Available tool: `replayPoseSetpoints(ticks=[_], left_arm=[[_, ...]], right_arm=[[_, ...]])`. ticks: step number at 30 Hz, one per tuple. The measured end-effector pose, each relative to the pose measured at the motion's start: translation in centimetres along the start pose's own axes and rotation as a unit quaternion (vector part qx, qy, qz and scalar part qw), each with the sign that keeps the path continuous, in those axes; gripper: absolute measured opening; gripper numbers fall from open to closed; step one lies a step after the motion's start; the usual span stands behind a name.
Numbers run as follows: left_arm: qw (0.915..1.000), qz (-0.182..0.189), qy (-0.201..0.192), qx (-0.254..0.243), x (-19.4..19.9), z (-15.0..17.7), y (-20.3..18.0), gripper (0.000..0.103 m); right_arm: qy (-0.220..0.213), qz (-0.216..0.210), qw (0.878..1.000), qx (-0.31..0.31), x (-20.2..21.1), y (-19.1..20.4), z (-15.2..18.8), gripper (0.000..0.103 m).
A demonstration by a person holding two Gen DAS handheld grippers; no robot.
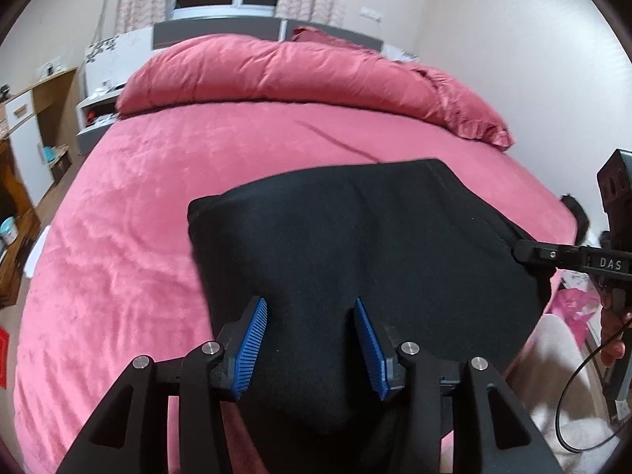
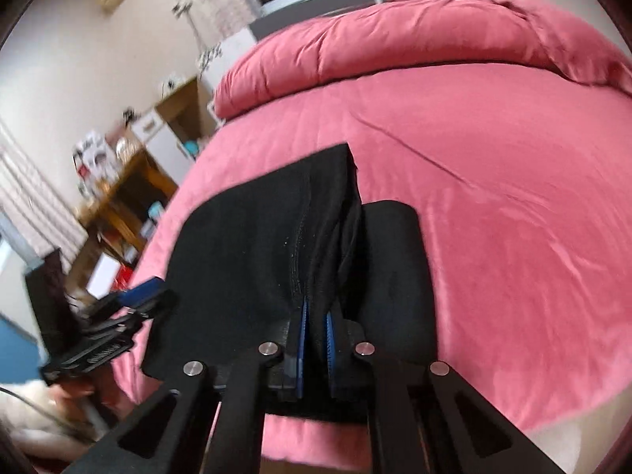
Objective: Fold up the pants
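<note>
The black pants lie folded into a broad bundle at the near edge of the pink bed. My left gripper is open, its blue pads spread above the near part of the pants with nothing between them. My right gripper is shut on a fold of the pants along a seam and holds it raised. The right gripper also shows in the left wrist view at the pants' right edge. The left gripper shows blurred in the right wrist view at the pants' left side.
A rolled pink duvet and a pillow lie at the head of the bed. Wooden shelves and a cabinet stand to the left. A wall runs along the right. A pink bag and a white cloth lie at the lower right.
</note>
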State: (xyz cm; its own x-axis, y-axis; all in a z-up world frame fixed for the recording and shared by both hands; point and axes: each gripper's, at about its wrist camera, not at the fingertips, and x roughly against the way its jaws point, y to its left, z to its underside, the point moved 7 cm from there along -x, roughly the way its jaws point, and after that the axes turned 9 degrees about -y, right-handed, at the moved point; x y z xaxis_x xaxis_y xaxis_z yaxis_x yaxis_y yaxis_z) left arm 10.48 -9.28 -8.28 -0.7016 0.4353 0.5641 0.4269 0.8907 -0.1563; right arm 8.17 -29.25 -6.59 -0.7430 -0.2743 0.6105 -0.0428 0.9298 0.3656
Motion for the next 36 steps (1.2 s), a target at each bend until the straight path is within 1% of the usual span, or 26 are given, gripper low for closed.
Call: replayPoseSetpoints(ticks=[2, 3, 5, 7, 8, 9, 10, 12, 14, 15, 16, 17, 20, 22, 23, 26, 28, 30, 31, 32, 33, 34, 35, 36], left_arm=[[0.9998, 0.007, 0.007, -0.018, -0.5, 0.2, -1.1, 0.048], [0.9994, 0.007, 0.013, -0.031, -0.9, 0.4, -1.6, 0.048], [0.9974, -0.003, 0.025, -0.068, -1.9, 1.1, -2.6, 0.052], [0.9948, -0.014, 0.033, -0.096, -2.7, 1.8, -3.2, 0.055], [0.9931, -0.021, 0.034, -0.111, -2.9, 2.0, -3.3, 0.055], [0.9921, -0.025, 0.034, -0.119, -2.9, 2.1, -3.4, 0.055], [0.9921, -0.024, 0.035, -0.118, -2.8, 2.0, -3.4, 0.055], [0.9941, -0.011, 0.039, -0.100, -2.2, 1.5, -3.2, 0.055], [0.9967, 0.007, 0.033, -0.074, -1.3, 0.4, -2.6, 0.055], [0.9974, 0.006, 0.024, -0.068, -0.9, -0.2, -2.4, 0.055], [0.9981, 0.001, 0.008, -0.061, -0.5, -1.2, -1.9, 0.055], [0.9983, -0.004, 0.000, -0.059, -0.4, -2.0, -1.6, 0.055], [0.9975, -0.018, 0.005, -0.068, -1.7, -3.7, -0.9, 0.055], [0.9953, -0.034, 0.020, -0.088, -3.1, -4.2, -0.8, 0.055], [0.9937, -0.039, 0.030, -0.101, -4.0, -4.4, -0.8, 0.055], [0.9890, -0.052, 0.059, -0.125, -6.6, -4.5, -0.8, 0.055], [0.9878, -0.058, 0.067, -0.128, -7.8, -4.4, -0.7, 0.055], [0.9870, -0.063, 0.071, -0.130, -8.7, -4.3, -0.7, 0.055], [0.9867, -0.064, 0.073, -0.130, -9.2, -4.2, -0.7, 0.056], [0.9863, -0.066, 0.076, -0.131, -9.8, -4.0, -0.6, 0.057], [0.9860, -0.064, 0.079, -0.132, -10.4, -3.9, -0.5, 0.057], [0.9855, -0.062, 0.084, -0.134, -11.1, -3.5, -0.5, 0.057], [0.9850, -0.061, 0.088, -0.135, -11.8, -3.3, -0.4, 0.057], [0.9851, -0.059, 0.096, -0.130, -12.5, -3.1, -0.3, 0.057]], right_arm=[[0.004, 0.017, 1.000, -0.013, 0.7, -0.9, 0.5, 0.008], [0.005, 0.034, 0.999, -0.013, 0.7, -1.7, 0.8, 0.008], [0.004, 0.062, 0.998, -0.015, -0.1, -3.1, 1.3, 0.007], [0.019, 0.060, 0.997, -0.040, -1.7, -4.6, 2.3, 0.007], [0.021, 0.058, 0.997, -0.050, -2.2, -5.2, 2.6, 0.010], [0.014, 0.061, 0.996, -0.057, -2.3, -5.4, 2.9, 0.017], [0.011, 0.064, 0.996, -0.059, -2.3, -5.4, 2.8, 0.018], [0.007, 0.069, 0.996, -0.055, -1.8, -5.1, 1.8, 0.023], [-0.017, 0.078, 0.996, -0.035, -0.7, -4.5, 0.2, 0.023], [-0.037, 0.077, 0.996, -0.018, 0.0, -3.8, -0.9, 0.023], [-0.049, 0.073, 0.996, -0.005, 0.5, -3.1, -1.8, 0.023], [-0.055, 0.065, 0.996, 0.009, 0.5, -2.3, -2.5, 0.023], [-0.060, 0.039, 0.995, 0.064, -1.5, 1.0, -4.4, 0.023], [-0.060, 0.023, 0.994, 0.088, -3.2, 2.9, -5.0, 0.023], [-0.058, 0.008, 0.994, 0.094, -4.3, 3.8, -5.4, 0.023], [-0.037, -0.016, 0.995, 0.090, -7.5, 5.2, -5.8, 0.023], [-0.022, -0.013, 0.996, 0.089, -9.2, 4.9, -5.6, 0.023], [-0.004, 0.014, 0.995, 0.097, -10.9, 3.8, -5.1, 0.023], [0.003, 0.030, 0.994, 0.101, -11.5, 3.1, -4.9, 0.022], [0.011, 0.054, 0.993, 0.105, -12.4, 1.9, -4.6, 0.016], [0.013, 0.062, 0.993, 0.102, -12.8, 0.8, -4.3, 0.009], [0.012, 0.064, 0.994, 0.090, -13.2, 0.0, -4.2, 0.006], [0.009, 0.061, 0.996, 0.070, -13.6, -0.9, -4.0, 0.000], [0.001, 0.055, 0.997, 0.046, -14.1, -1.6, -3.9, 0.000]])
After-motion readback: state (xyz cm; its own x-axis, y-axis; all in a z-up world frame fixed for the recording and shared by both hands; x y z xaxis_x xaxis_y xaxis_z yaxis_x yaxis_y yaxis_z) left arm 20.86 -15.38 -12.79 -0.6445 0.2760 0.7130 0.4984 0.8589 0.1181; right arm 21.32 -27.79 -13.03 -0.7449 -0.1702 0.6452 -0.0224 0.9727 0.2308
